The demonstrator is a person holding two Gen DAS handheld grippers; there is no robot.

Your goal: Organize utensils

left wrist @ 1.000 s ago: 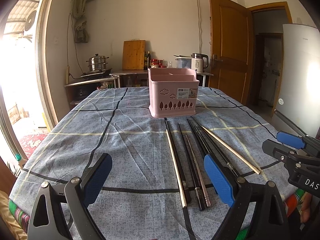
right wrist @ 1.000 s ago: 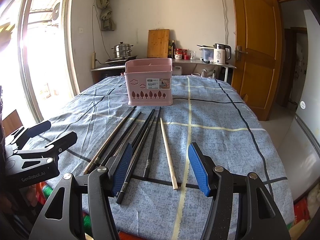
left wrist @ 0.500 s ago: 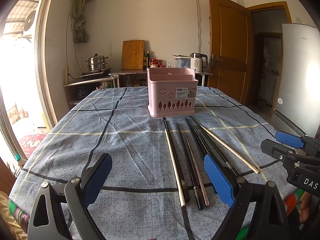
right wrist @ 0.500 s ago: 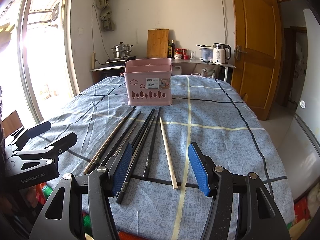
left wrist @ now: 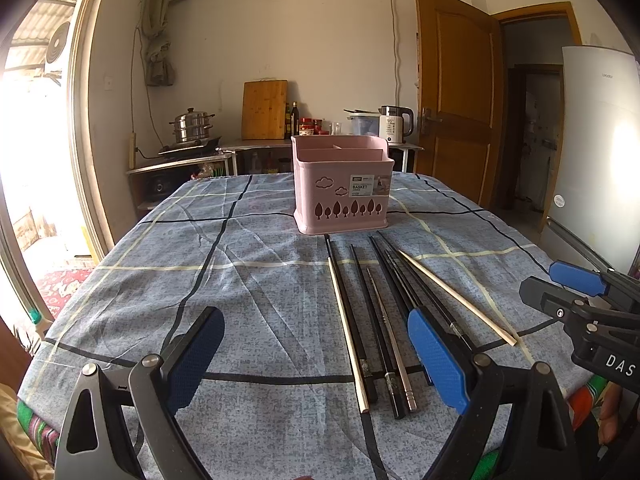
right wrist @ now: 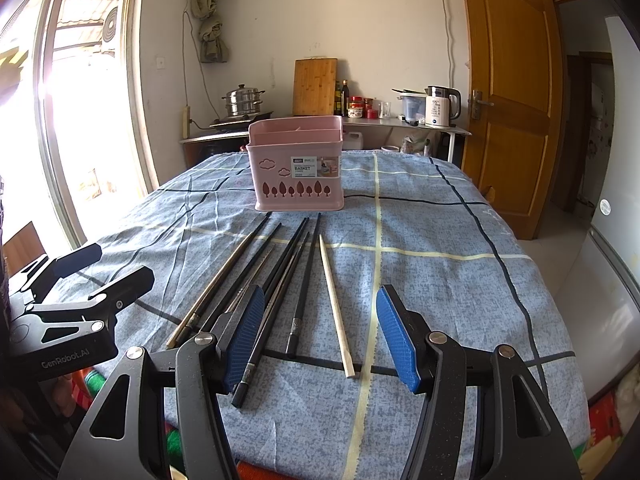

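Chopsticks (left wrist: 372, 320) | long axes fan toward pink basket (left wrist: 342, 186) | your L gripper (left wrist: 316, 354) & R gripper (right wrist: 320, 332) spread wide, empty

A home kitchen

A stacked stainless-steel steamer pot (right wrist: 244, 100) sits on a burner by the wall. Beside it a bamboo cutting board (right wrist: 315, 86) leans upright, with dark sauce bottles (right wrist: 345, 98), red-lidded jars (right wrist: 362, 107) and a white electric kettle (right wrist: 441, 106). A tall white refrigerator (left wrist: 596, 152) stands near a wooden door (right wrist: 508, 92).
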